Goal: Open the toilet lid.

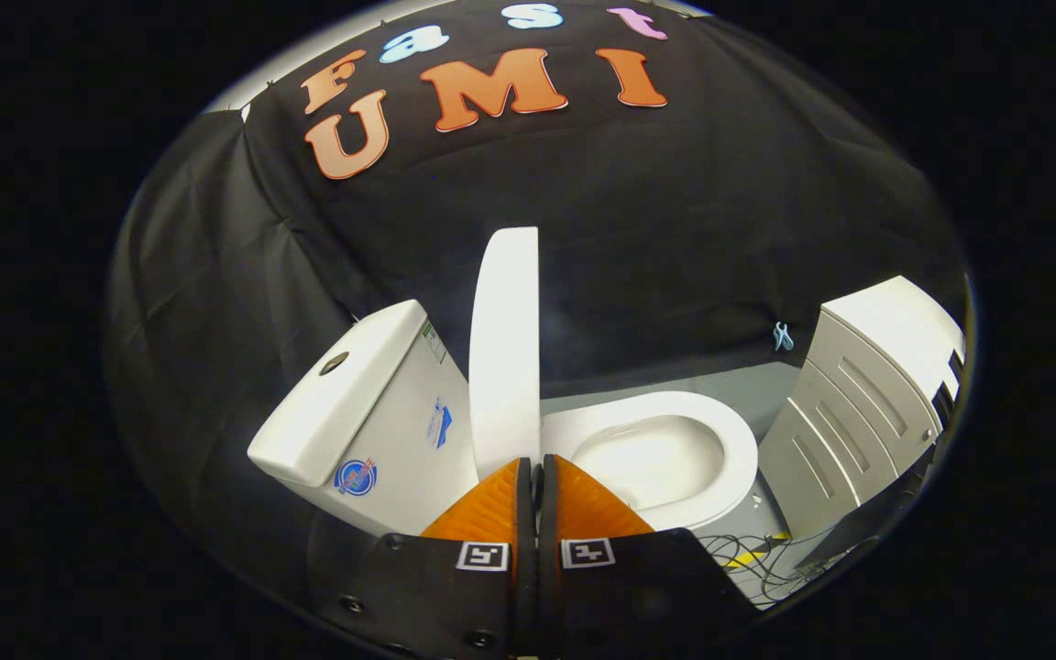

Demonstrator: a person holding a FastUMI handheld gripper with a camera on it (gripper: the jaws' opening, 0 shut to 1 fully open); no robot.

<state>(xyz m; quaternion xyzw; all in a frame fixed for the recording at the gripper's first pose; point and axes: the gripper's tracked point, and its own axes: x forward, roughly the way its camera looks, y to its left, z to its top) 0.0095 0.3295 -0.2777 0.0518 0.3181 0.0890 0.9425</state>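
The claw is closed, its orange fingers pressed together just below the raised lid. The lid stands upright between tank and bowl; likely best to ease it back gently against the tank.

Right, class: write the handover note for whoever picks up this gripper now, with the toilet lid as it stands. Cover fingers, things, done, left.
Gripper: orange fingers closed together, nothing between them, tips just short of the lid's lower edge.
Toilet lid: raised, standing about upright, next to the cistern.
Seat: down, with the bowl open to view beyond the fingers.
White cabinet stands past the bowl; cables lie on the floor near it.
Done: lid looks open.
Left: probably only to draw the gripper back, clear of the lid.
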